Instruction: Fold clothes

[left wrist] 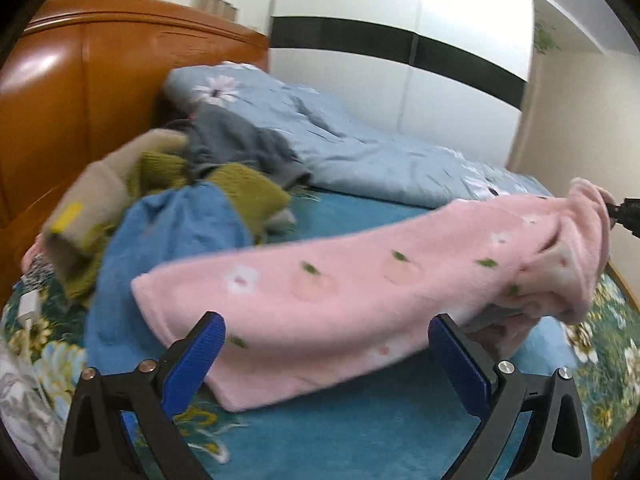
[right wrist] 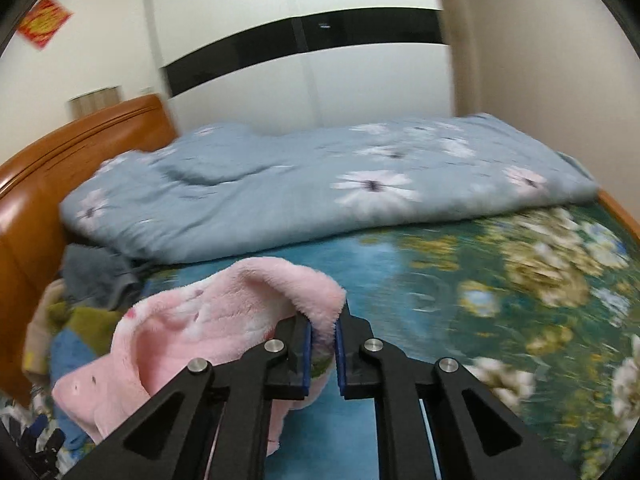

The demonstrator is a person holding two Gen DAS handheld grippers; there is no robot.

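Right tongs (right wrist: 323,334) pinch the pink garment (left wrist: 360,292); left tongs (left wrist: 326,340) gape wide.

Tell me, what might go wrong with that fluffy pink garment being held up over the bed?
1. Only the right gripper pinches the fluffy pink fleece garment, by one edge; the thick pile might slip out.
2. The left gripper is open around the hanging cloth, so closing now may bunch several layers.
3. The garment's low end hangs near the pile of blue, olive and beige clothes and could snag or drag them.

Left gripper (left wrist: 327,346) fingers spread wide apart; right gripper (right wrist: 323,334) fingers pinched nearly together.
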